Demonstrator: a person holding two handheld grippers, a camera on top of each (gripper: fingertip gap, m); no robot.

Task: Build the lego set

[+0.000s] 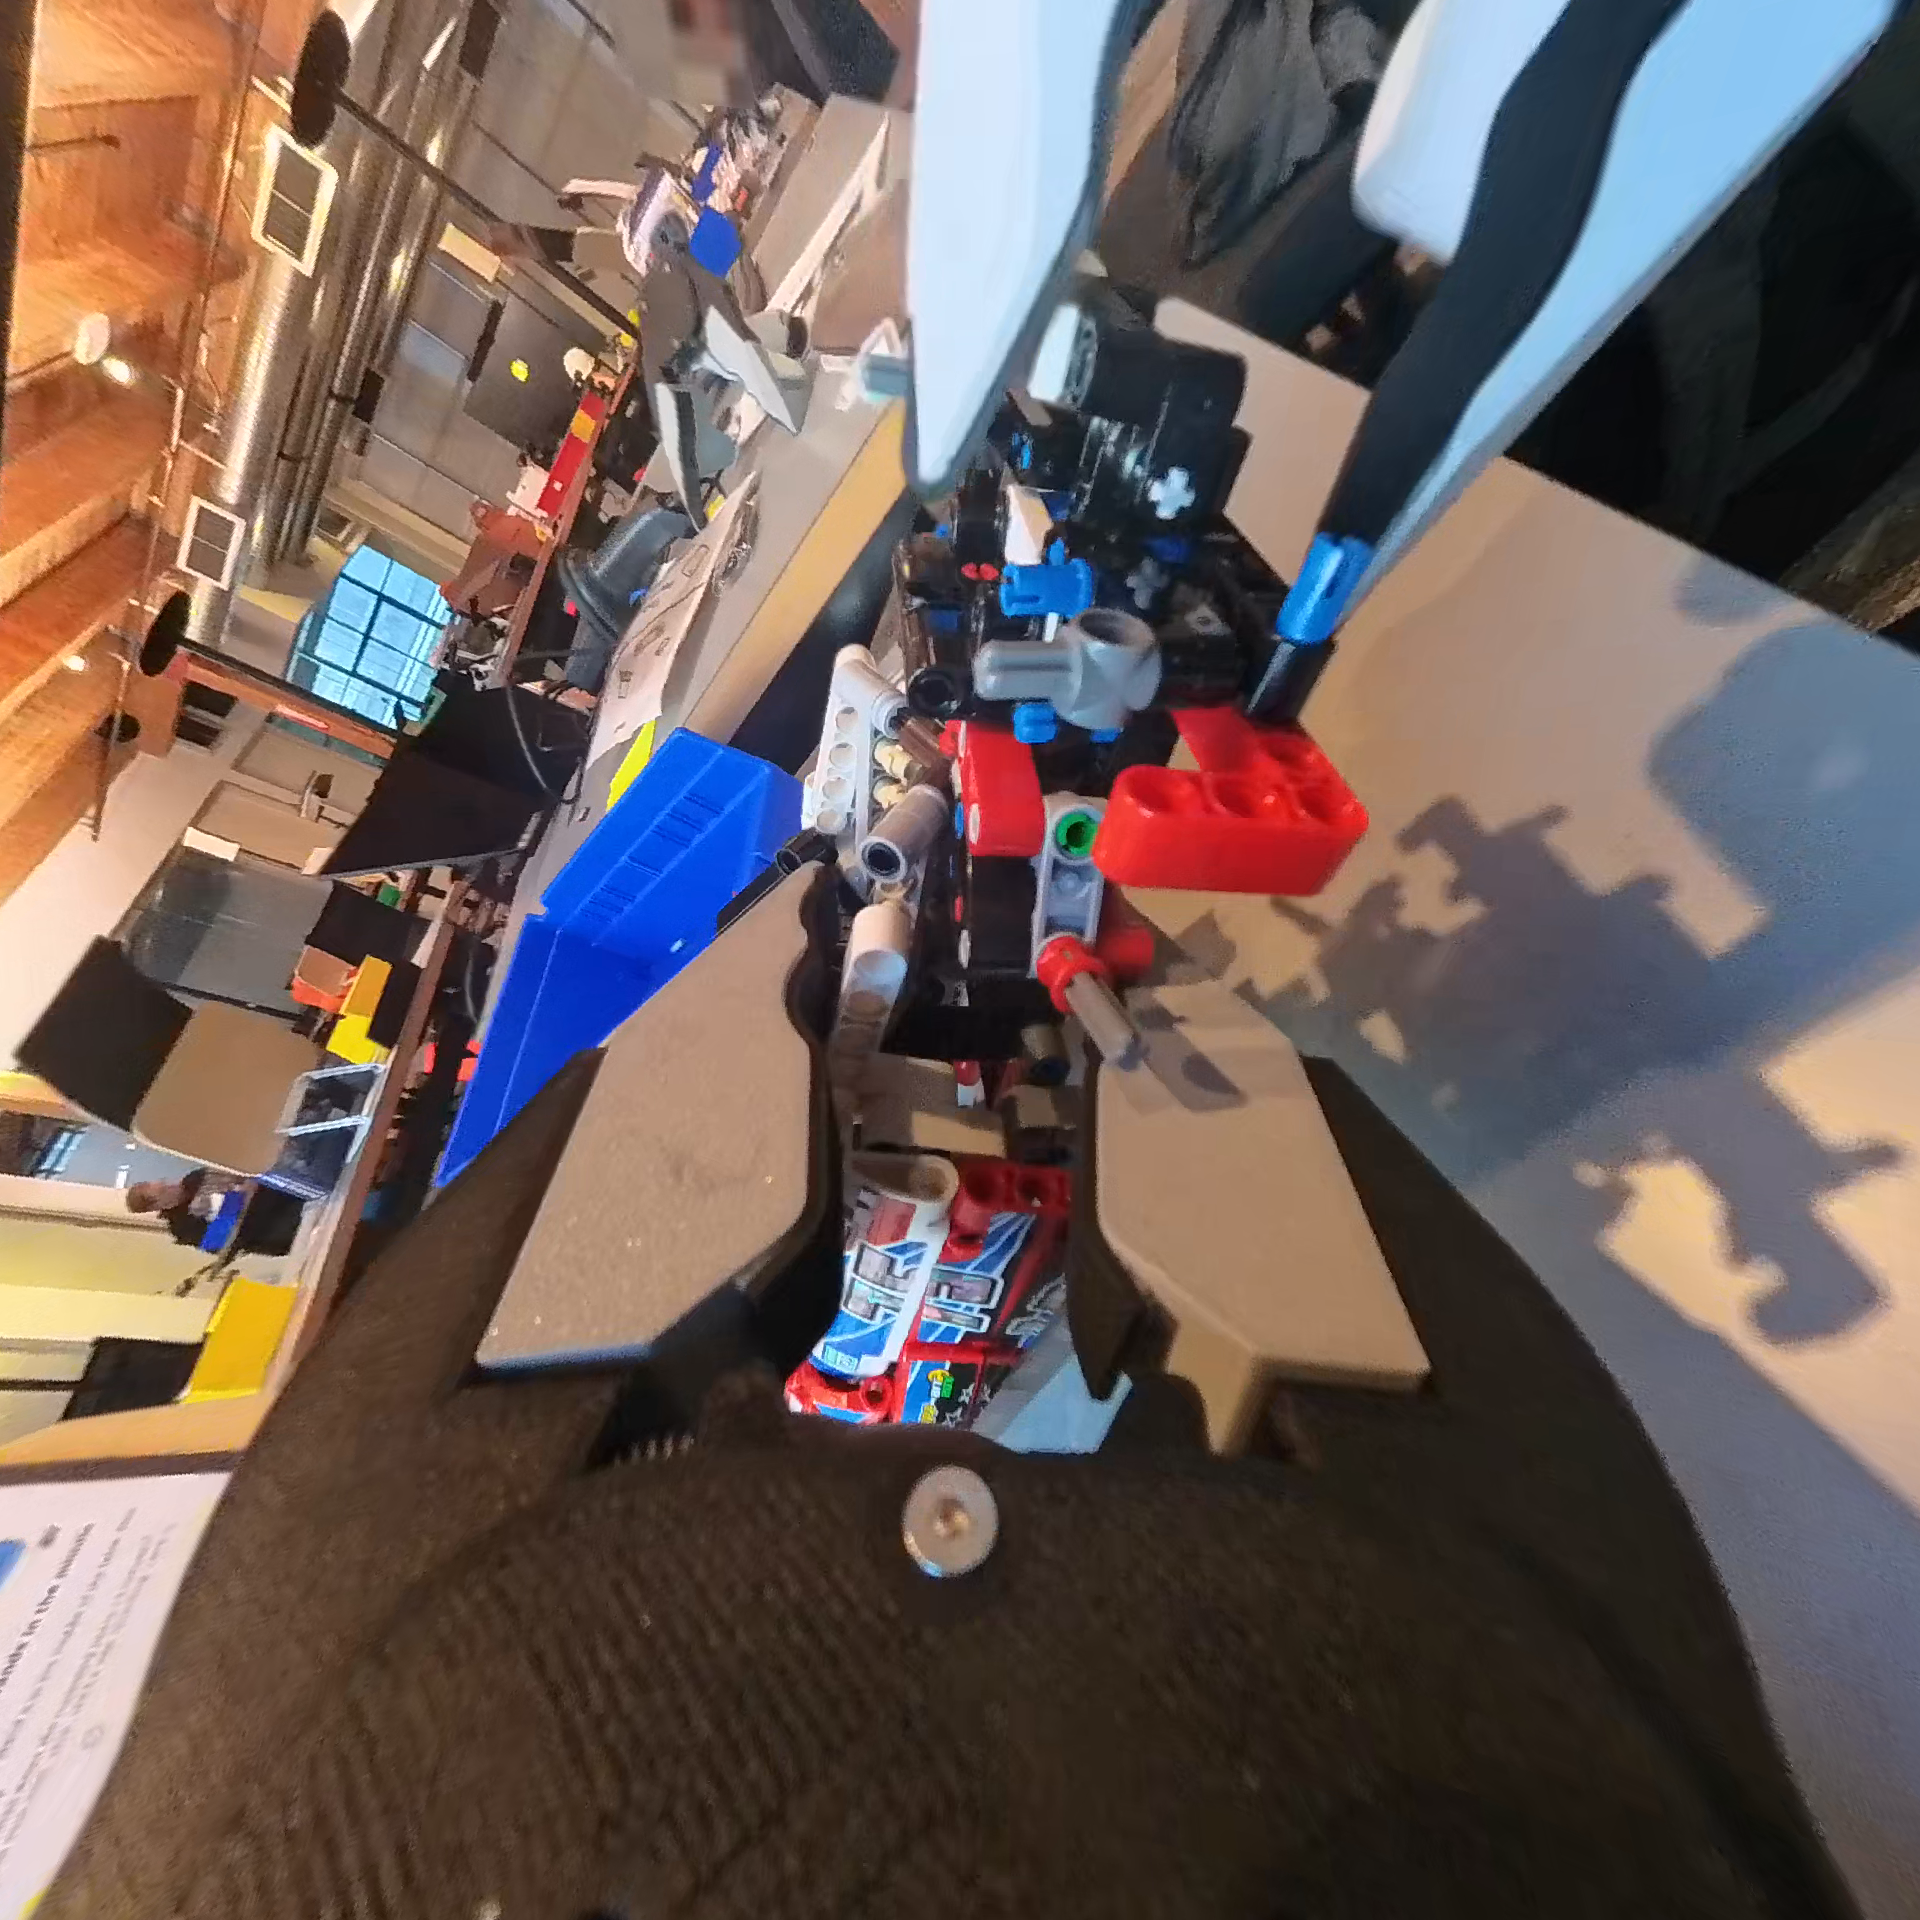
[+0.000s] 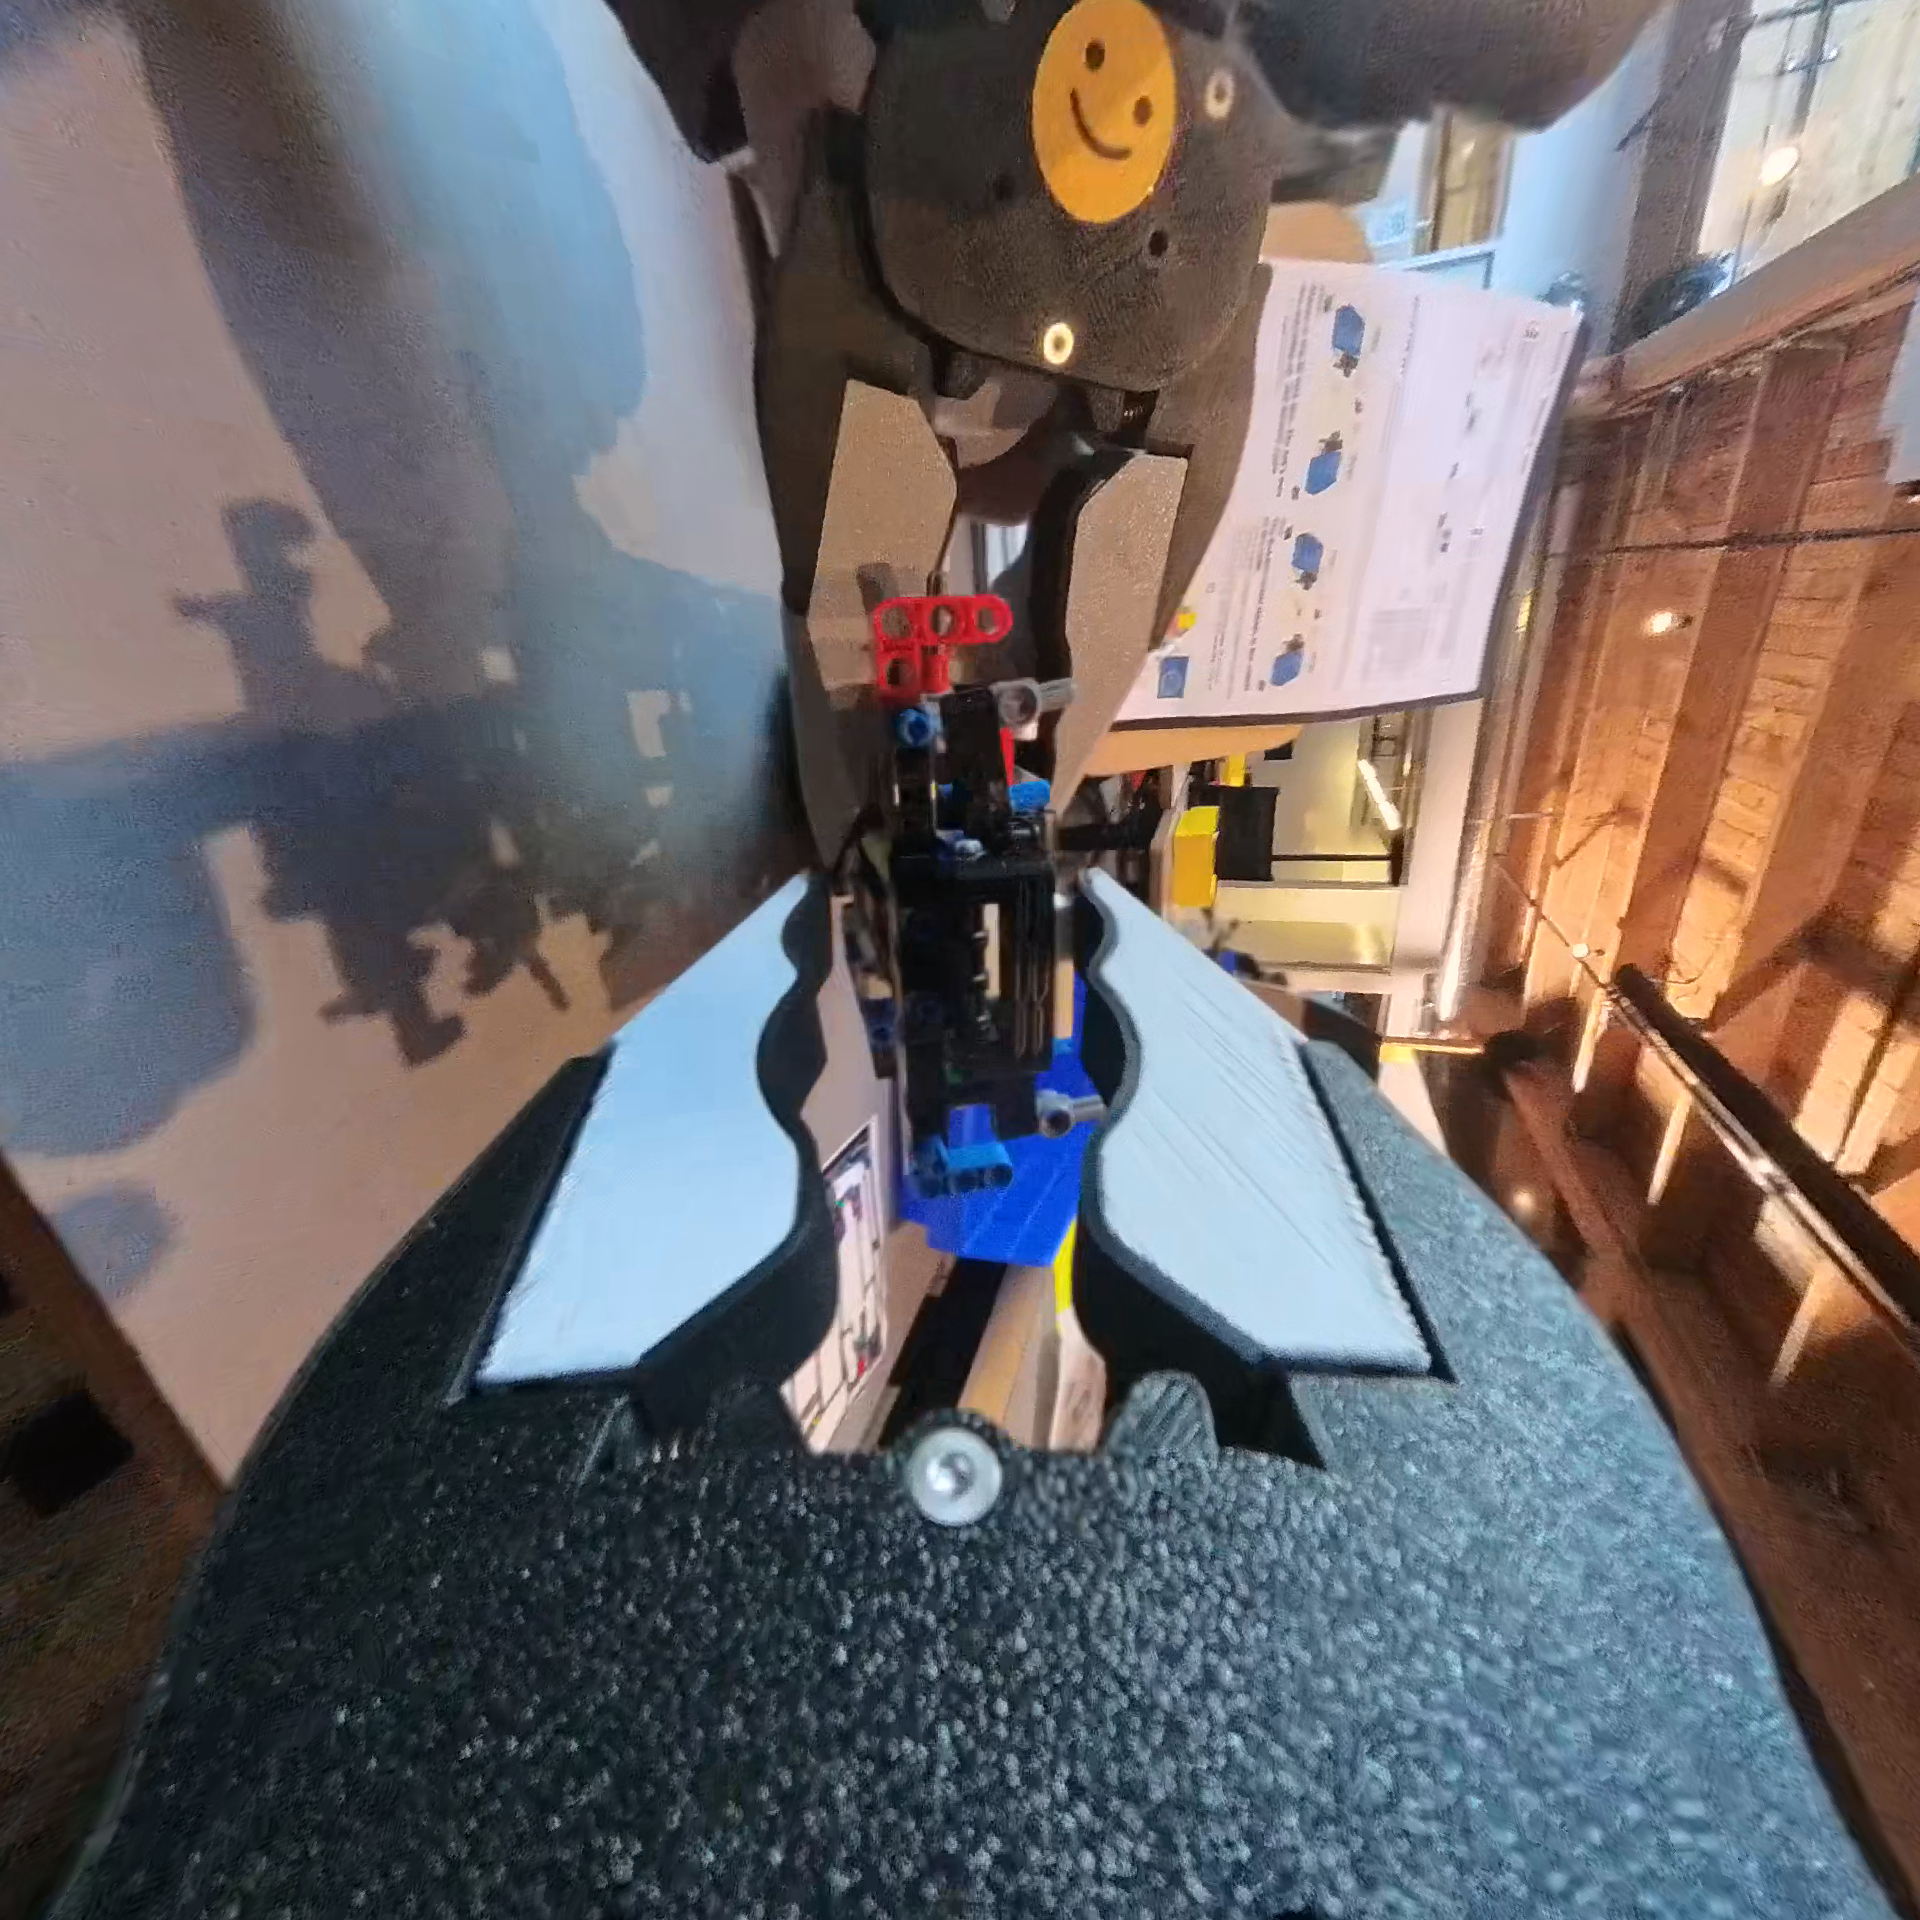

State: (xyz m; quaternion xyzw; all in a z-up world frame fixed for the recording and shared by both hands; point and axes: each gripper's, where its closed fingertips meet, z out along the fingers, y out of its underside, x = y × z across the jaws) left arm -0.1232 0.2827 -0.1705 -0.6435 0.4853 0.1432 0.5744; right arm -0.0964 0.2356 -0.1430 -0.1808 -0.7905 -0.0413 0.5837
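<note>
A half-built lego model (image 1: 1029,790) of black, red, blue and grey technic parts is held in the air between both grippers. A red L-shaped beam (image 1: 1236,821) sticks out of its side. My left gripper (image 1: 951,987), black with tan pads, is shut on the model's stickered end (image 1: 914,1299). My right gripper (image 1: 1138,514), with white fingers, comes in from the top and closes around the far black end; one finger touches a blue pin (image 1: 1320,582). In the right wrist view the model (image 2: 977,935) sits snugly between my right gripper's (image 2: 951,894) fingers, with the left gripper (image 2: 945,810) opposite.
A tan table top (image 1: 1558,831) lies beneath, with hard shadows on it. A blue bin (image 1: 644,883) stands on the table beyond the model and also shows in the right wrist view (image 2: 997,1205). A printed instruction sheet (image 2: 1351,499) lies on the table. Workshop benches fill the background.
</note>
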